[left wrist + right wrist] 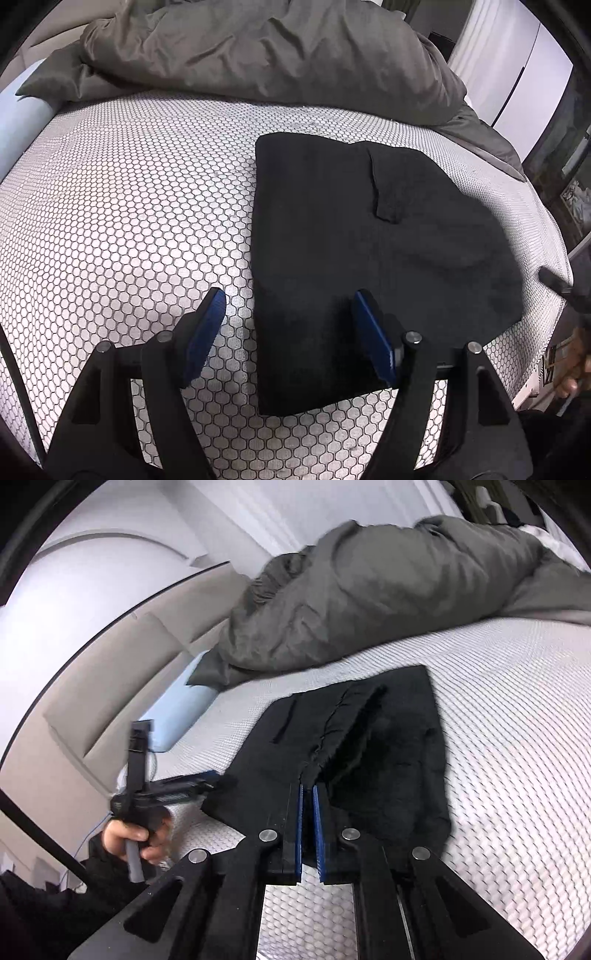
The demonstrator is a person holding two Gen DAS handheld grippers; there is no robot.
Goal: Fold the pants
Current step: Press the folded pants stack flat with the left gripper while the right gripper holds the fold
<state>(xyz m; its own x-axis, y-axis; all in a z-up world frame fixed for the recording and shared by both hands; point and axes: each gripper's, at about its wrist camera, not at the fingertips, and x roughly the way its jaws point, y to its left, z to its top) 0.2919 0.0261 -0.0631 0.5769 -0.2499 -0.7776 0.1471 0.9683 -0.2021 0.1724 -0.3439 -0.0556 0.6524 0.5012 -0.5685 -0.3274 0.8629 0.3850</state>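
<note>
Black pants (369, 251) lie folded on the bed (129, 206), near its front edge and toward the right corner. A grey blanket (258, 51) is bunched at the back edge. The left hand-held gripper (288, 325) is wide apart above the pants' near edge and holds nothing. The right hand-held gripper (308, 794) is pinched narrow, with nothing between its blue pads.
</note>
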